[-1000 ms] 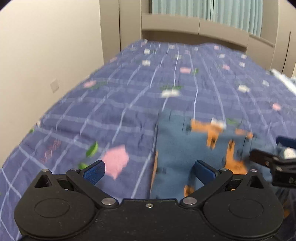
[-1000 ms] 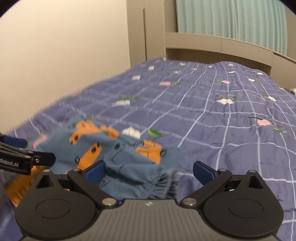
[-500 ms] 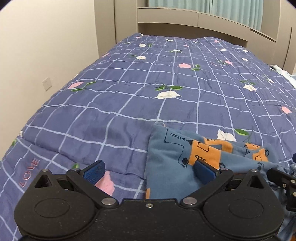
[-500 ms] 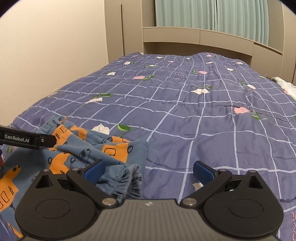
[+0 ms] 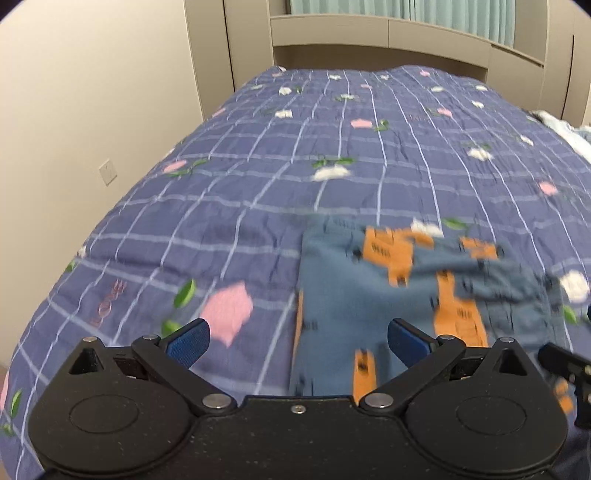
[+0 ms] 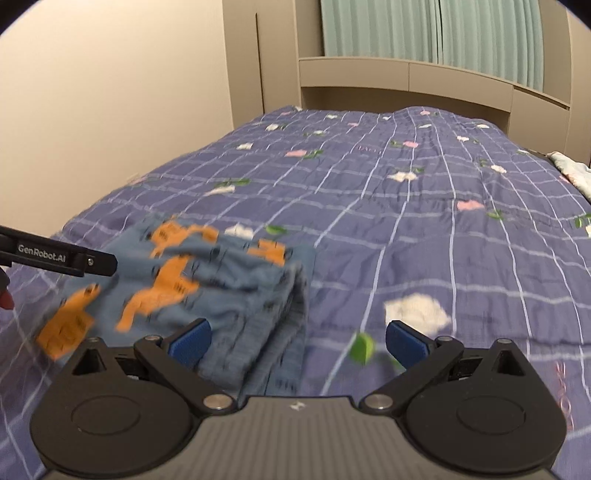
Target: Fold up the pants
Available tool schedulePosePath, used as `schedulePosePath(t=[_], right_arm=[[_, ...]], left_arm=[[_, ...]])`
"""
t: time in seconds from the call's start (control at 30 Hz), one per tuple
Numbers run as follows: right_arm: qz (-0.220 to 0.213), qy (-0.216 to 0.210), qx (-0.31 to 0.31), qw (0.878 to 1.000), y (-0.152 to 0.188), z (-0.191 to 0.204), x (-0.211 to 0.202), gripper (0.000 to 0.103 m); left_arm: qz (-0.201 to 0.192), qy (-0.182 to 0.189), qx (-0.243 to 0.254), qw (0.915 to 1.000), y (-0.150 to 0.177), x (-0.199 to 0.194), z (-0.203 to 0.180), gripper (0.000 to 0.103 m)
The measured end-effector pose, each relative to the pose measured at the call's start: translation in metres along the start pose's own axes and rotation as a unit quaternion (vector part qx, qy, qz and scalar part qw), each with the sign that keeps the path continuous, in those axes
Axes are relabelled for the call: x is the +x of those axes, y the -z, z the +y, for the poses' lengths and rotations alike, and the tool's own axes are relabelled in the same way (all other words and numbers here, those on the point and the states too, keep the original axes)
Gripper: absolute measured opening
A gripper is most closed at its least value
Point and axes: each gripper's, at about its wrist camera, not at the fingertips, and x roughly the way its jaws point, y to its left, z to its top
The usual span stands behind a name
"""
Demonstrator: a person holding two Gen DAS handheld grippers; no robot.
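Blue pants (image 5: pixel 373 295) with orange patches lie bunched on the quilt (image 5: pixel 258 177). The left gripper (image 5: pixel 297 338) and right gripper (image 6: pixel 297 338) both gape wide, holding nothing.

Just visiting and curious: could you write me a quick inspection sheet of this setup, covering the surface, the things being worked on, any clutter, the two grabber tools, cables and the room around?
Surface: bed with a purple checked floral quilt, wrinkled.
Job's things: blue pants with orange print, lying folded over on the quilt near its front edge; image blurred.
Clutter: pale cloth at the bed's far right edge.
Grippers: left gripper open, holding nothing, above the pants' left edge; right gripper open, holding nothing, above their gathered right edge.
Cables: nothing seen.
Surroundings: beige wall with a socket, beige headboard unit, green curtains.
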Motion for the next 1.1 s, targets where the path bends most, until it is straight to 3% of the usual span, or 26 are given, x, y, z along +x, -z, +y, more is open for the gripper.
schedulePosePath(t=[0.17,0.63,0.83,1.1], right_arm=[[0.004,-0.006,0.012,1.000,0.010,-0.003,-0.006,0.103],[-0.010,-0.010,0.014,1.000,0.023,-0.005,-0.008,0.103],[-0.010,-0.012,0.016,1.000,0.025,-0.005,-0.008,0.103],[-0.007,-0.029,0.027,0.999,0.019,-0.010,-0.010,0.103]], left_arm=[[0.011,-0.013,0.015,0.9997,0.027,-0.004,-0.005,0.102],[-0.031,0.004,-0.050,0.9982,0.061,-0.011,0.006,0.103],[-0.035,-0.009,-0.050,0.9981,0.061,-0.014,0.001,0.103],[-0.008,0.019,-0.033,0.9992,0.046,-0.021,0.006,0.102]])
